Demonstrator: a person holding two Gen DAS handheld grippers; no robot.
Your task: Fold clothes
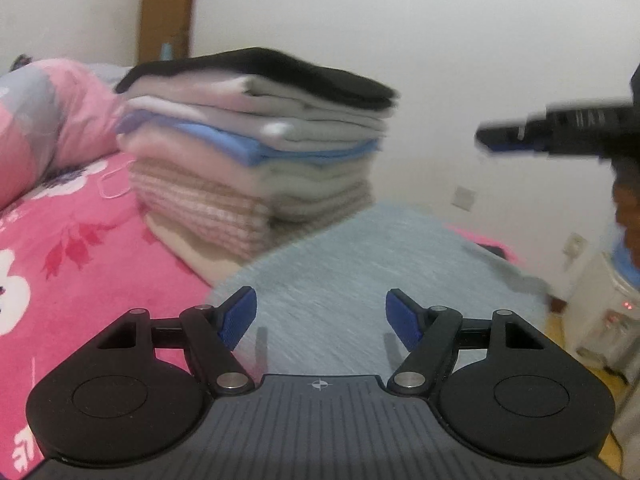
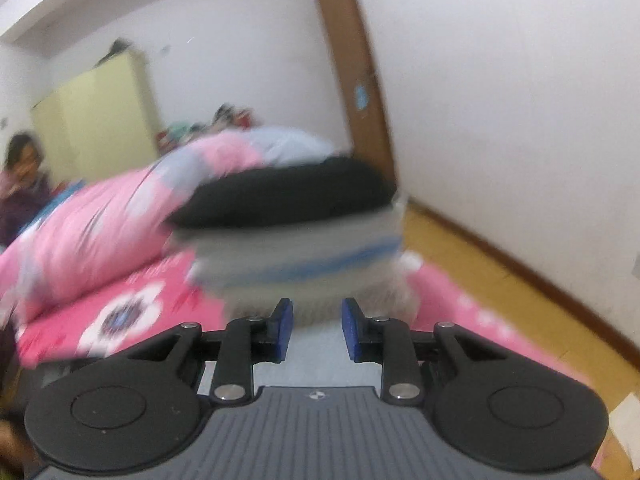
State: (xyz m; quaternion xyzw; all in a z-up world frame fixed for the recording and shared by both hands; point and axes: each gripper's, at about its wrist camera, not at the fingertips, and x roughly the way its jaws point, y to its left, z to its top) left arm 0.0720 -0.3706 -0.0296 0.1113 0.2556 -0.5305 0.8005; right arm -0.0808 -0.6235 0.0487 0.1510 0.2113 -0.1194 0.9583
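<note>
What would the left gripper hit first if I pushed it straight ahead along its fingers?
Most likely the light blue garment lying just past the open left gripper; the stack of folded clothes sits farther back and to the left. Blur makes depth uncertain.

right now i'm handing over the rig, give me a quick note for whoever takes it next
Left gripper: jaws wide open, empty, over the light blue garment lying on the pink bedspread.
Right gripper: jaws partly closed with a clear gap, nothing between them, pointing at the stack.
Stack of folded clothes: on the bed behind the blue garment, black piece on top, beside the pink quilt.
Done: many items folded and stacked.
Left: the blue garment is not on the stack; how far it is folded is unclear from the blur.
</note>
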